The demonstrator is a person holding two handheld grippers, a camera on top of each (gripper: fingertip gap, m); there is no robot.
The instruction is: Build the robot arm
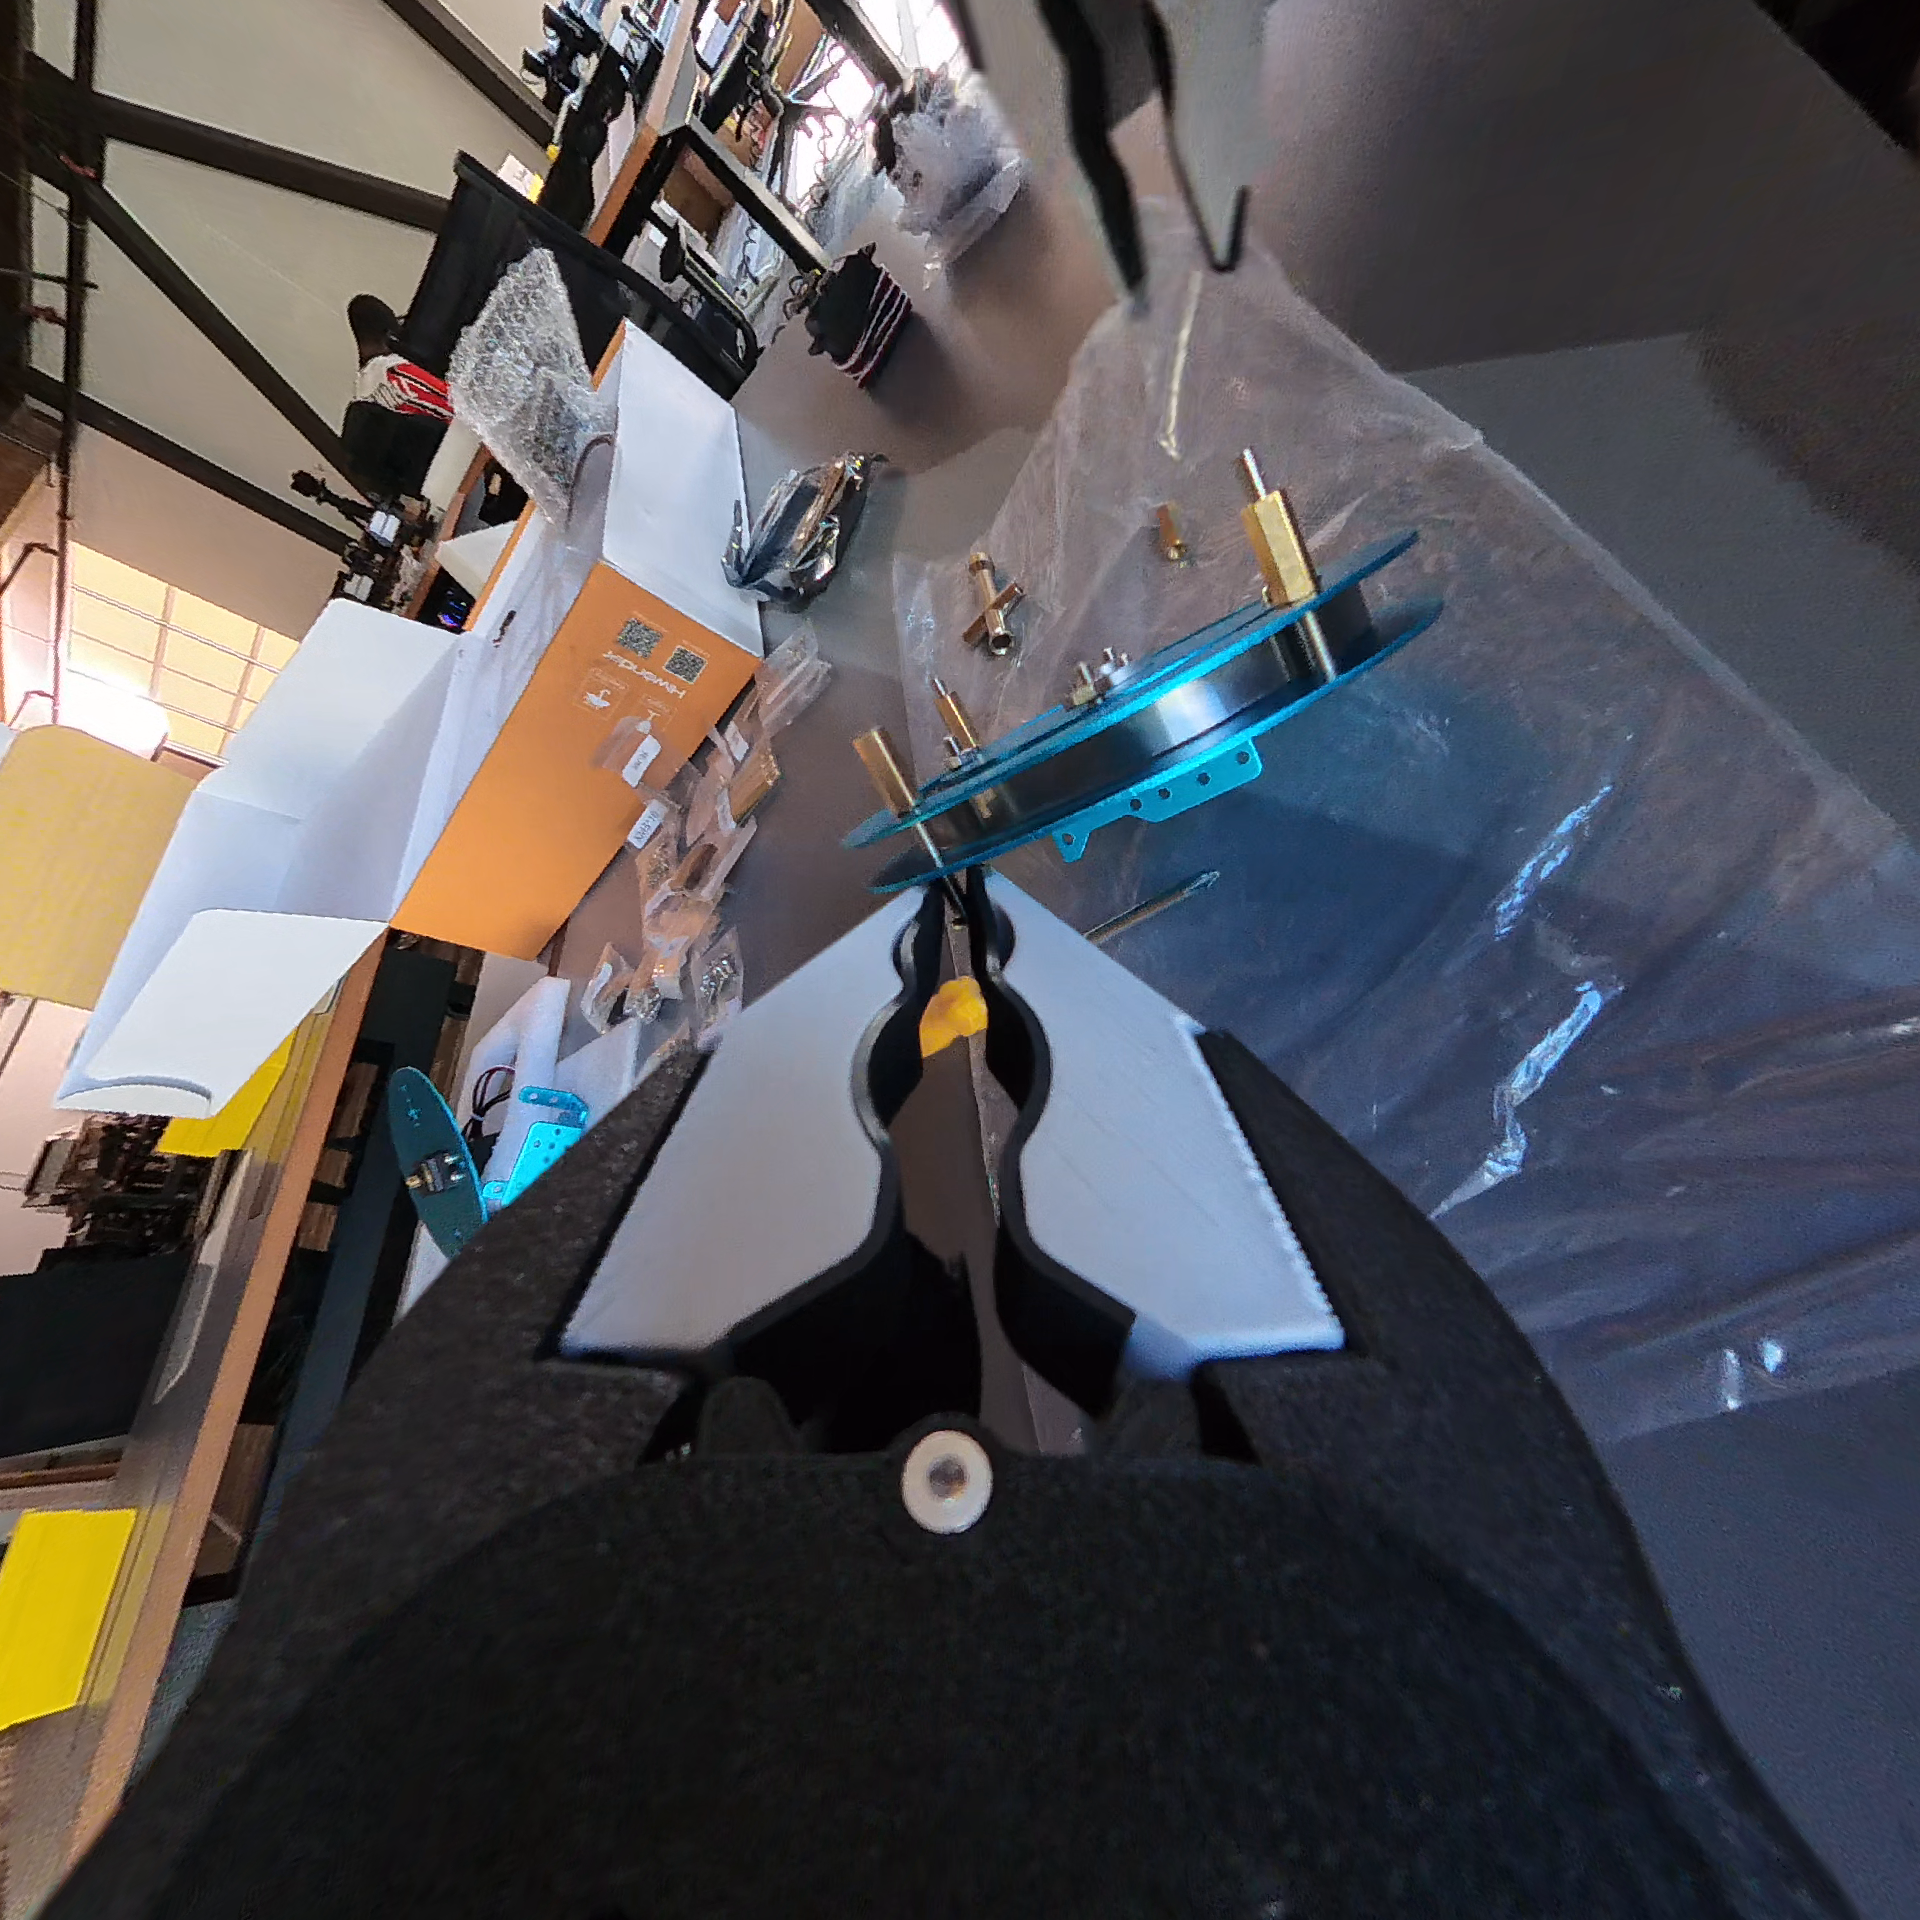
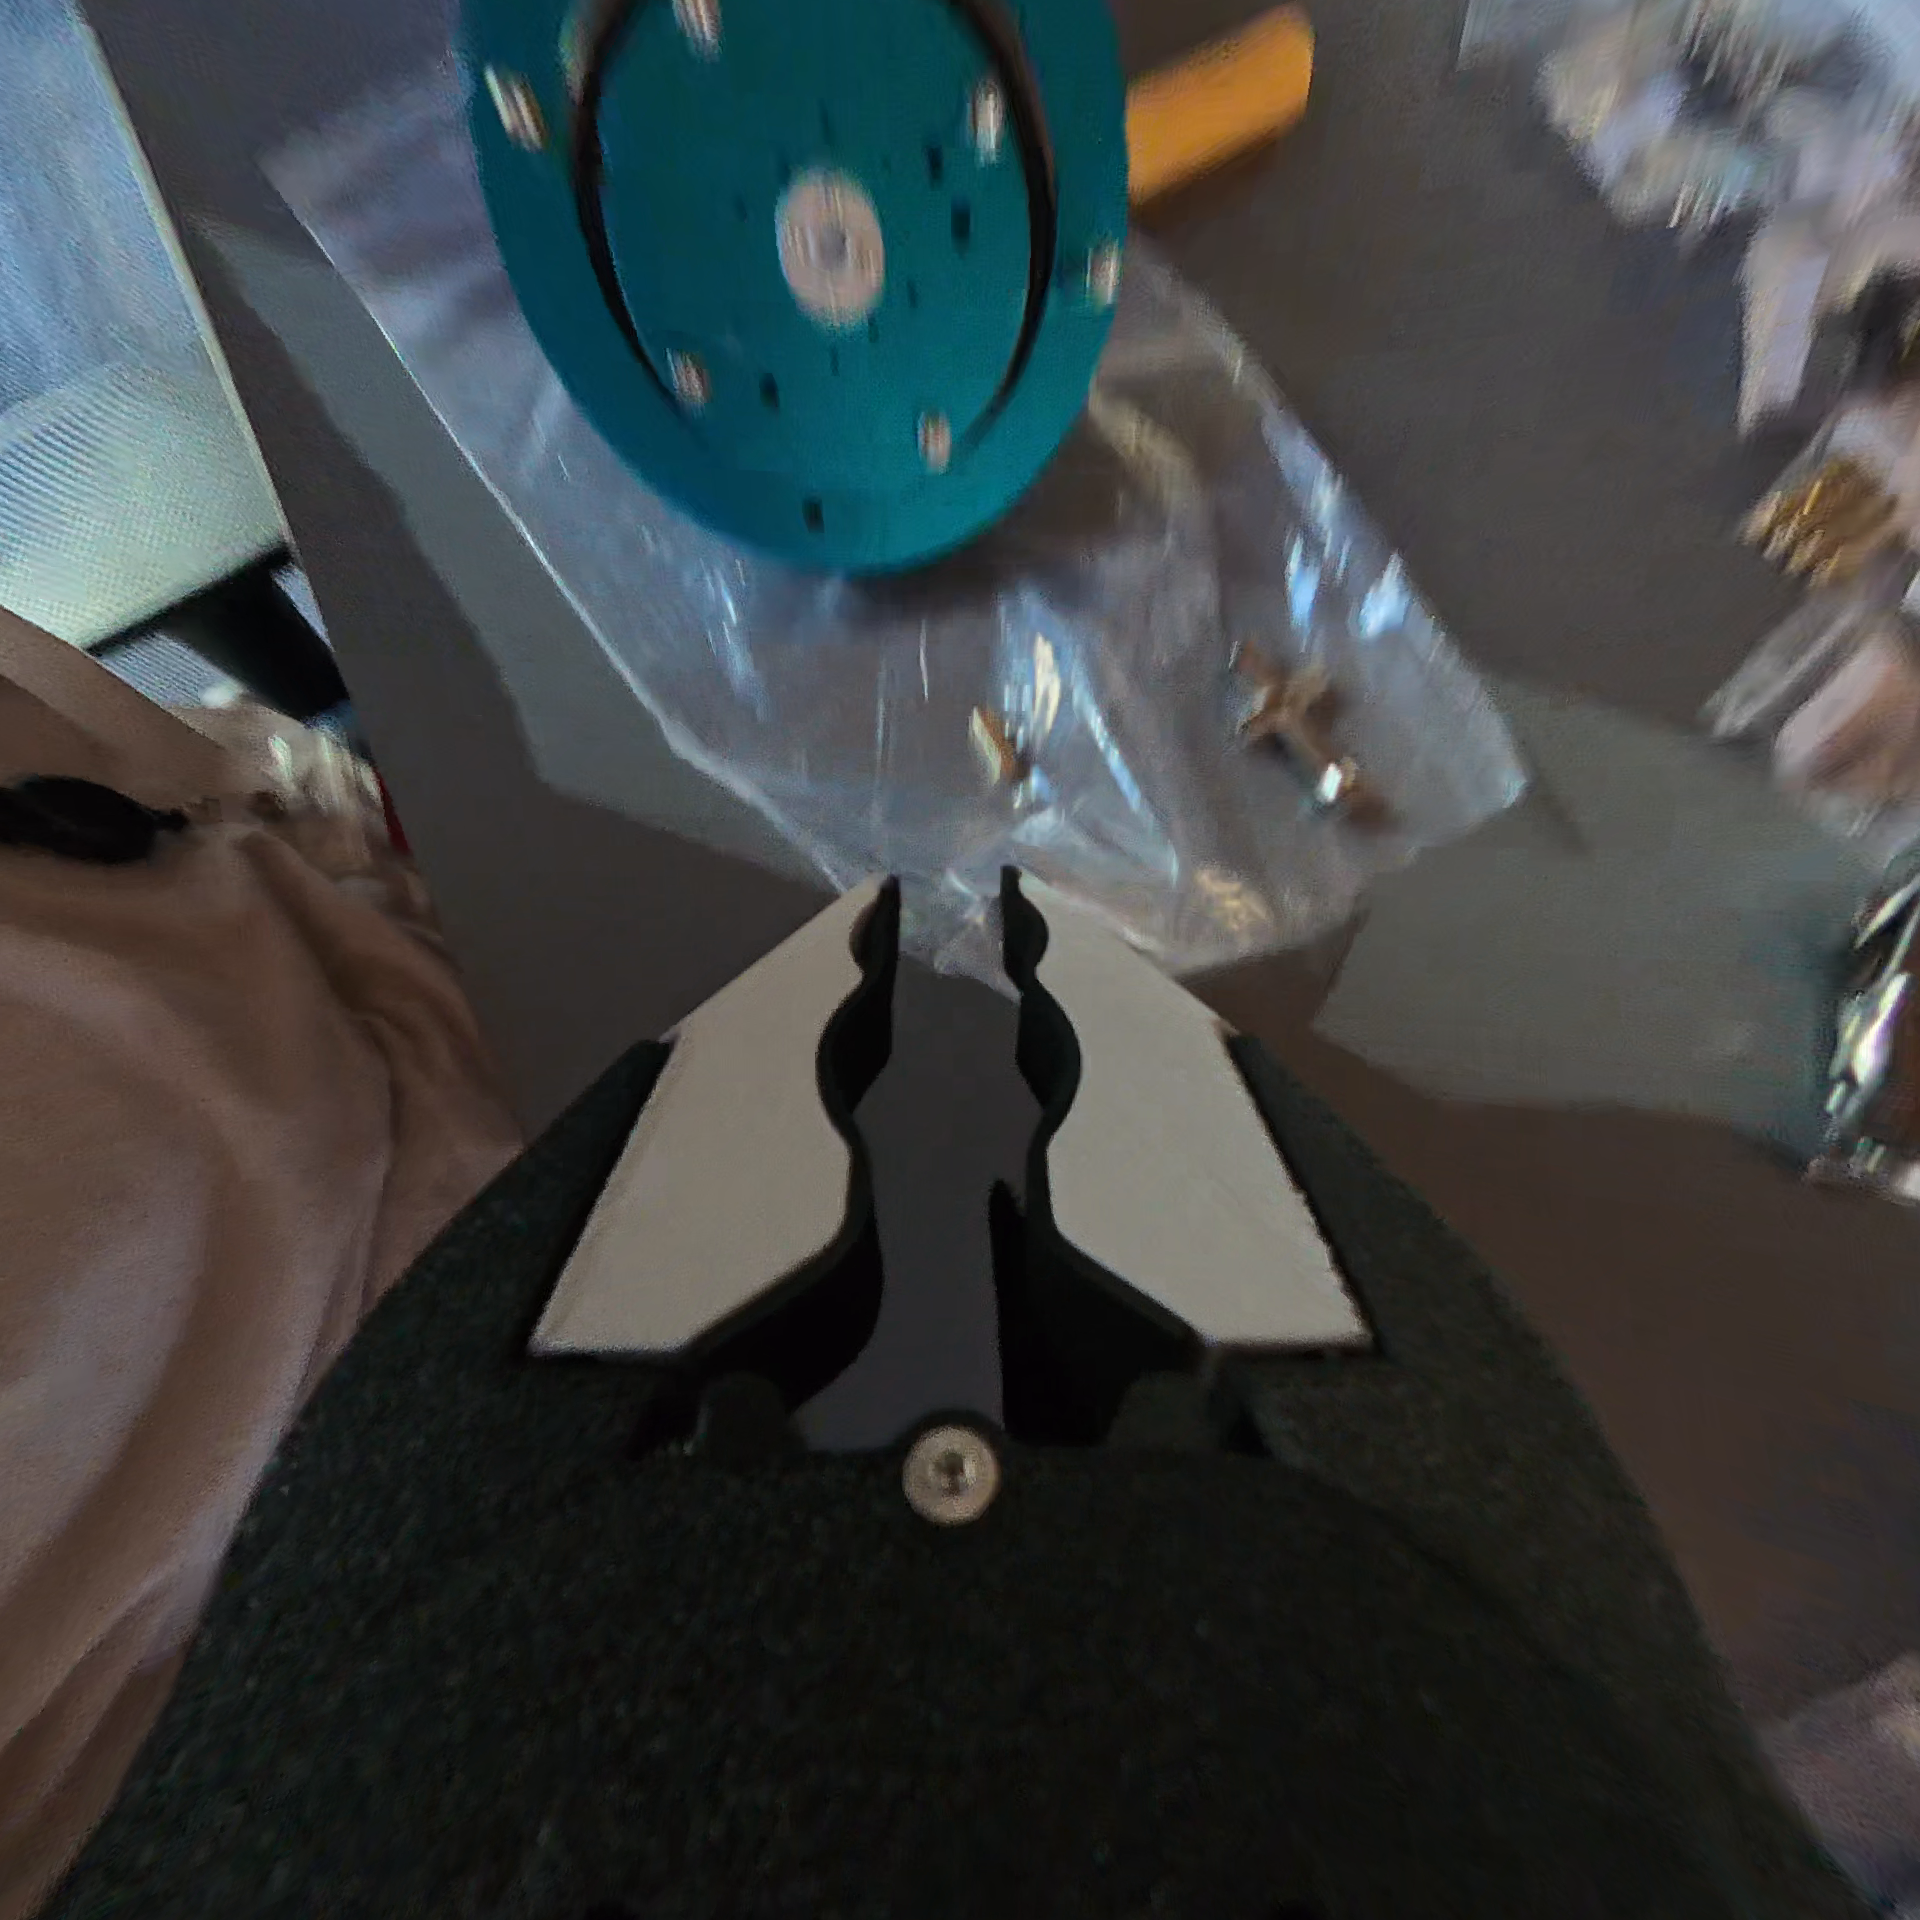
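My left gripper [image 1: 961, 904] is shut on a thin tool with a yellow handle piece [image 1: 951, 1016]. The tool's dark shaft reaches the near edge of a blue two-plate disc assembly [image 1: 1143, 717] with a black ring between the plates and upright brass standoffs [image 1: 1276, 540]. The assembly rests on a clear plastic bag [image 1: 1558, 831]. My right gripper [image 2: 948, 888] is open with a narrow gap and empty, over the corner of the same bag [image 2: 1039, 665]. The blue disc [image 2: 800, 270] lies beyond it, blurred. Loose brass standoffs [image 2: 1288, 717] lie on the bag.
An orange and white open box [image 1: 582, 727], small bags of hardware [image 1: 717, 821], bubble wrap [image 1: 520, 364] and blue parts [image 1: 436, 1153] crowd the table's left side. A thin rod [image 1: 1153, 906] lies by the disc. A person's light sleeve [image 2: 208, 1039] fills the right view's left. About 15 cm separates my left fingertips from my right. From the left gripper's tips to the blue disc [image 2: 800, 270] is close to 5 cm.
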